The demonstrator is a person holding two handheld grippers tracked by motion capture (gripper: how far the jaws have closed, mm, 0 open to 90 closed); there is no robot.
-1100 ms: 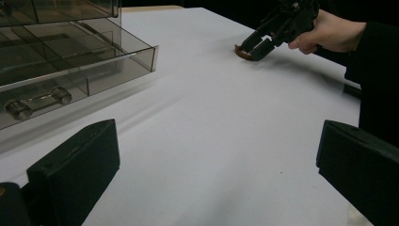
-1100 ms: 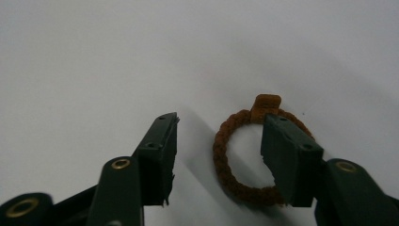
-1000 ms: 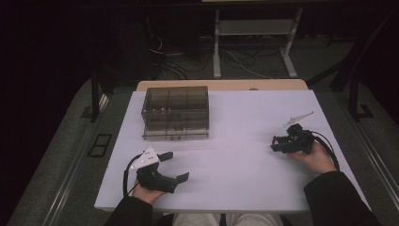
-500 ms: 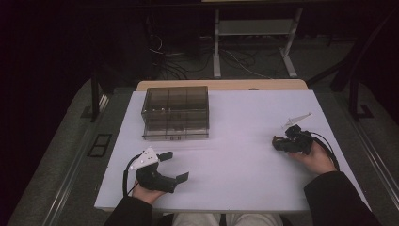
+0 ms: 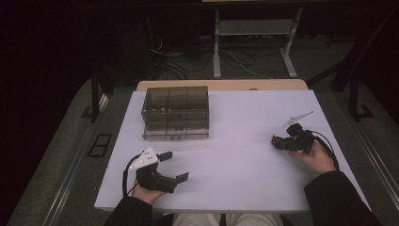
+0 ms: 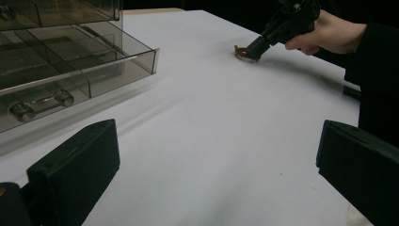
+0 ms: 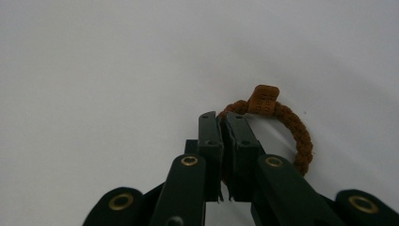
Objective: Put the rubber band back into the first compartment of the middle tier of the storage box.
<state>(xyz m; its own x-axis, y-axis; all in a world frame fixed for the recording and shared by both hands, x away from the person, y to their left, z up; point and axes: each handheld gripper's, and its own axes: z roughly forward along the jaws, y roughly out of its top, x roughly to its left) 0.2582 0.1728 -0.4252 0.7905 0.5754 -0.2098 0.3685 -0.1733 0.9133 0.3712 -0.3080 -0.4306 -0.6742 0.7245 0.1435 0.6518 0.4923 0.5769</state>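
A small brown braided band (image 7: 301,136) with a square tag lies on the white table top (image 5: 235,160) at the right. My right gripper (image 7: 221,117) is shut on the band's near side, and the cord is pinched between its jaws. In the left gripper view the right gripper (image 6: 254,47) tilts down onto the band (image 6: 242,52) at the far side. My left gripper (image 5: 175,165) rests near the table's front left edge, open wide, with nothing between its jaws (image 6: 216,141).
A smoky transparent drawer box (image 5: 175,113) stands at the back left of the table. Its lower drawer (image 6: 94,66) is pulled out a little. Wide bare table top lies between the two hands. Dark floor and cables lie beyond the far edge.
The right gripper's jaws have closed onto the brown band. Both hands have stayed where they were.
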